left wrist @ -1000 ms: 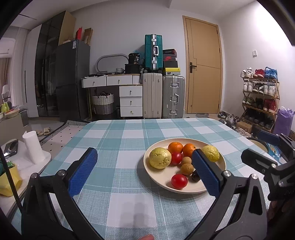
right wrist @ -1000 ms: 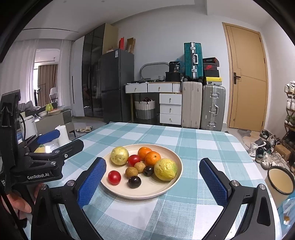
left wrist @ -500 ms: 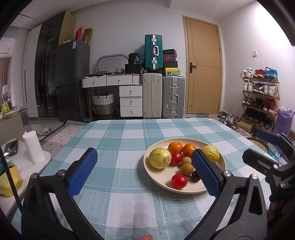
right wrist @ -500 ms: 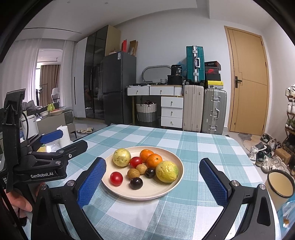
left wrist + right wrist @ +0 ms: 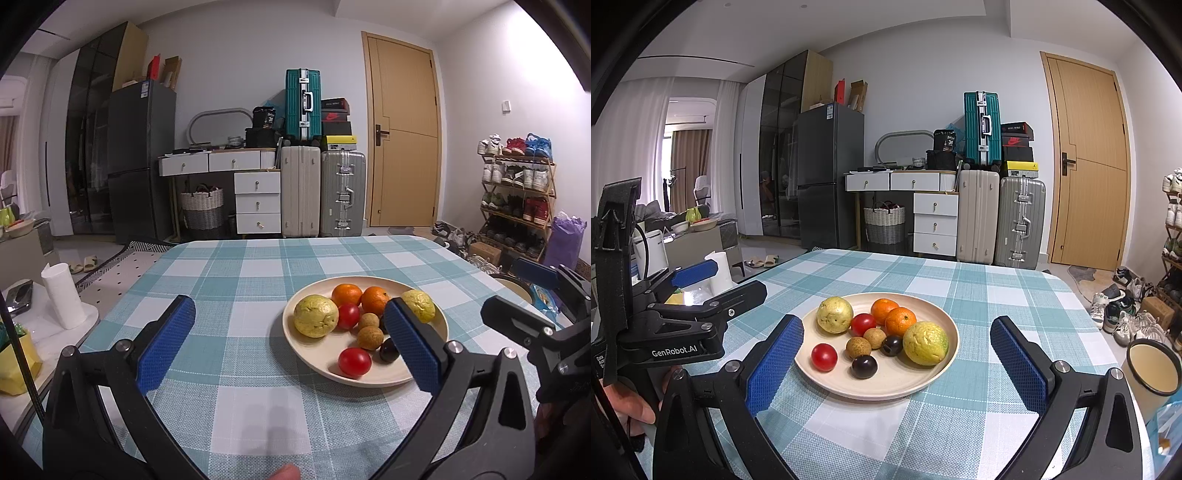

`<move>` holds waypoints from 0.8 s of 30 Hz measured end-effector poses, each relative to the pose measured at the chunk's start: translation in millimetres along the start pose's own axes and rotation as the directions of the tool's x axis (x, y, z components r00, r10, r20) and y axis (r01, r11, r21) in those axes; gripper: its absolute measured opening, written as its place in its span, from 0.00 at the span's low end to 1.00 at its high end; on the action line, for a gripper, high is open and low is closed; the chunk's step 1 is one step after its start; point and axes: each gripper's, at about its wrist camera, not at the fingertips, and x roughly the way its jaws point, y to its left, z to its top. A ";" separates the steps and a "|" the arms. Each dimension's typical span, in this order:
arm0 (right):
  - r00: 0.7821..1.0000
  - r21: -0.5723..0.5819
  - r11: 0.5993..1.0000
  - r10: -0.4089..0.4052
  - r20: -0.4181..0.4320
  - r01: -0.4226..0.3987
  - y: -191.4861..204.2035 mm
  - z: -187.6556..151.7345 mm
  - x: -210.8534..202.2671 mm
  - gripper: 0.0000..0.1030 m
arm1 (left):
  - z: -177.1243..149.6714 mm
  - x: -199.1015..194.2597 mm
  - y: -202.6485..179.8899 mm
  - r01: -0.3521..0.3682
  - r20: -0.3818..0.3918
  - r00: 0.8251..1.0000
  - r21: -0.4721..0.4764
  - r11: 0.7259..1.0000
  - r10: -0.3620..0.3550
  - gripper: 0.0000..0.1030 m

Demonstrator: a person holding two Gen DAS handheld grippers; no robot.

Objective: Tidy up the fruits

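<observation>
Hovering released, both black blue-padded tongs, left [image 5: 291, 343] and right [image 5: 895, 362], over checked-cloth counter [image 5: 979, 284]; mixed fruits [image 5: 882, 332] gathered on round cream plate [image 5: 886, 387]: start or finish, undecidable.

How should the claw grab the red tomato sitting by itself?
Come down from above with the right claw and pinch the lone tomato across its round middle. It sits clear of the other fruit on the plate, so both fingers fit.

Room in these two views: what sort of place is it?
Most likely a lived-in flat: a fridge, stacked suitcases beside the door, a shoe rack, and a dining table with a checked cloth.
</observation>
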 end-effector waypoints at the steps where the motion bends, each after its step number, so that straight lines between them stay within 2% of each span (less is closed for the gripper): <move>1: 1.000 0.000 1.000 0.000 0.000 0.000 0.0 0.0 0.1 1.00 | -0.1 0.0 -0.5 -0.001 0.000 1.000 -0.001 1.000 0.001 0.99; 24: 1.000 0.000 1.000 0.000 -0.001 0.000 -0.1 0.0 0.1 1.00 | -0.6 1.3 -1.9 0.000 0.000 1.000 -0.001 1.000 0.000 0.99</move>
